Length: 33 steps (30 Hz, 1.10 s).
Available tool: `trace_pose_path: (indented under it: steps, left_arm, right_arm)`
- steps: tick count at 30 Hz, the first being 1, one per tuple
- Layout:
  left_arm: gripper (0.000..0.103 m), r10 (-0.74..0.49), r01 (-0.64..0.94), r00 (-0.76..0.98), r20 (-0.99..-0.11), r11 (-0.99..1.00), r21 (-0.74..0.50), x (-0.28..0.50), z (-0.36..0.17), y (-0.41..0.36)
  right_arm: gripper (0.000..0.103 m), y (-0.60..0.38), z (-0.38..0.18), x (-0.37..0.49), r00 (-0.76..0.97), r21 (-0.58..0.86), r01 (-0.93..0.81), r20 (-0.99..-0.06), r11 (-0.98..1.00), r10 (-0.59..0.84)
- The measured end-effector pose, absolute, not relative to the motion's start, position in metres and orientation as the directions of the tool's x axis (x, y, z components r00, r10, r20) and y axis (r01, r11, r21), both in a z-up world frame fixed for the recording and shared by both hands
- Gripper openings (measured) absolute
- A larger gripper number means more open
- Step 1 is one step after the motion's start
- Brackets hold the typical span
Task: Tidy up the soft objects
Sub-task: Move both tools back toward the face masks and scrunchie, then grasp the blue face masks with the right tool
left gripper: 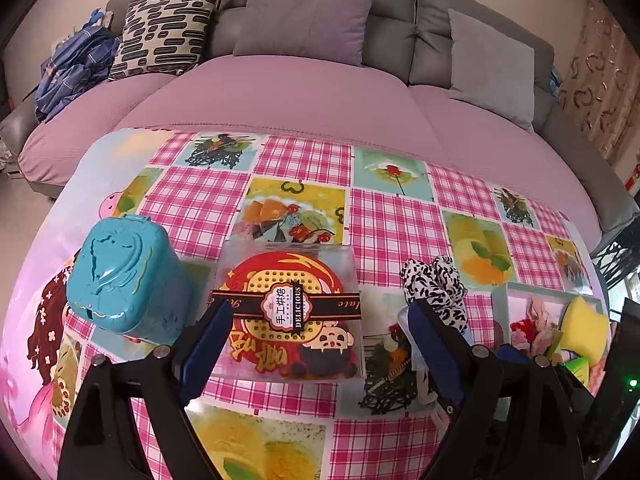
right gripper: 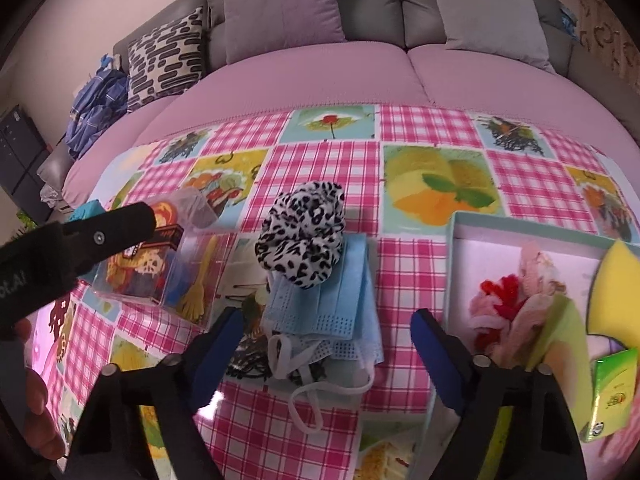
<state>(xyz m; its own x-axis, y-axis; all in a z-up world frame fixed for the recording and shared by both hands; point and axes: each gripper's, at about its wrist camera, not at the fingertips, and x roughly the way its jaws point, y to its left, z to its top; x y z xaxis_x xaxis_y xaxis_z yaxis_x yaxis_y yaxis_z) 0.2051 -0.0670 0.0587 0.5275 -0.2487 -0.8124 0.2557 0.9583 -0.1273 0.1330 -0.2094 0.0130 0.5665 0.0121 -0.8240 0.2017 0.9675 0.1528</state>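
Note:
A black-and-white leopard-print scrunchie (right gripper: pixel 306 236) lies on blue face masks (right gripper: pixel 340 308) mid-table; the scrunchie also shows in the left wrist view (left gripper: pixel 434 284). My right gripper (right gripper: pixel 326 344) is open and empty, its jaws standing either side of the masks. A pale green open box (right gripper: pixel 520 234) at the right holds pink and red soft pieces (right gripper: pixel 516 300) and a yellow sponge (right gripper: pixel 618 284). My left gripper (left gripper: pixel 316 344) is open and empty, just in front of a clear plastic box (left gripper: pixel 292 312) with a red and yellow print.
A teal plastic case (left gripper: pixel 120 276) stands left of the clear box. A small green carton (right gripper: pixel 610 392) sits at the right edge. The checked tablecloth (right gripper: pixel 320 168) covers the table; a sofa with cushions (left gripper: pixel 308 12) lies behind.

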Motion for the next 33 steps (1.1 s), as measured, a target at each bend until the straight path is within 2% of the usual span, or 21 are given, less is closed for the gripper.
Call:
trace_pose_path:
  steps: [10, 17, 22, 29, 33]
  left_arm:
    - [0.09, -0.243, 0.241, 0.522, -0.818, 0.962, -0.132, 0.207, 0.057, -0.063]
    - [0.09, -0.253, 0.238, 0.516, -0.818, 0.96, -0.146, 0.207, 0.056, -0.062]
    - [0.09, -0.258, 0.25, 0.514, -0.818, 0.957, -0.145, 0.206, 0.056, -0.065]
    - [0.09, -0.262, 0.266, 0.511, -0.819, 0.954, -0.138, 0.203, 0.057, -0.07]
    - [0.09, -0.261, 0.27, 0.514, -0.817, 0.953, -0.135, 0.202, 0.058, -0.071]
  right_arm:
    - [0.056, -0.209, -0.002, 0.137, 0.535, 0.163, 0.203, -0.844, 0.966, 0.03]
    - [0.046, -0.215, -0.011, 0.139, 0.514, 0.17, 0.226, -0.857, 0.959, 0.031]
    - [0.029, -0.217, -0.014, 0.139, 0.514, 0.165, 0.232, -0.857, 0.959, 0.023]
    - [0.019, -0.222, -0.013, 0.135, 0.532, 0.184, 0.243, -0.846, 0.953, 0.028]
    - [0.009, -0.225, -0.004, 0.131, 0.555, 0.182, 0.241, -0.832, 0.953, 0.018]
